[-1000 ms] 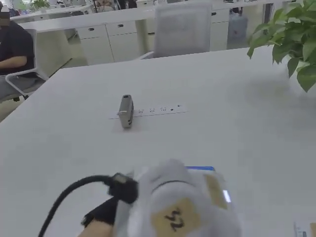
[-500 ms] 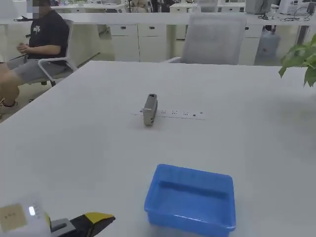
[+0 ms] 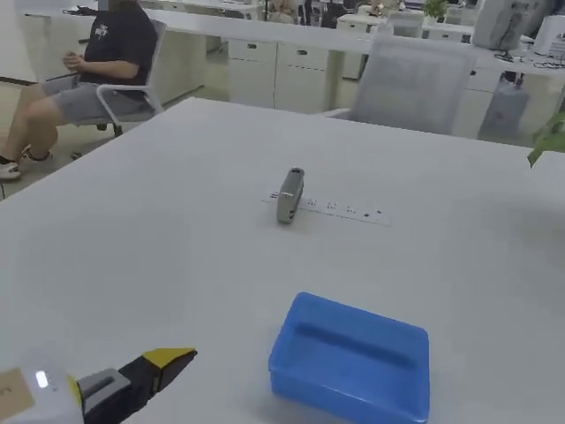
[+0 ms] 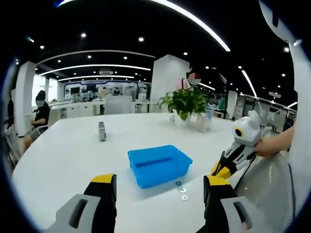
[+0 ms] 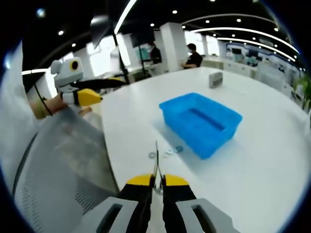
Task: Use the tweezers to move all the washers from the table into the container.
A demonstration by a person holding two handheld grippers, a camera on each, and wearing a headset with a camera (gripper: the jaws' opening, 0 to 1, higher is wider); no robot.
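Note:
A blue container (image 3: 351, 358) stands on the white table (image 3: 177, 247), near its front edge. Three small washers (image 5: 165, 153) lie on the table just in front of the container, also seen as washers (image 4: 181, 190) in the left gripper view. My right gripper (image 5: 154, 180) is shut on thin metal tweezers (image 5: 155, 160), whose tip hangs just short of the washers. My left gripper (image 4: 158, 194) is open with nothing between its jaws and faces the container. In the head view its yellow tip (image 3: 163, 360) is at the bottom left, left of the container.
A grey block (image 3: 290, 194) stands on a socket strip (image 3: 344, 210) mid-table. An office chair (image 3: 415, 84) is at the far side, and a person sits at the far left (image 3: 97, 62). A potted plant (image 4: 187, 102) is on the table beyond the container.
The head camera has swung. A gripper that covered the lower middle of the view one second ago now sits at the bottom left, and the blue container shows in full.

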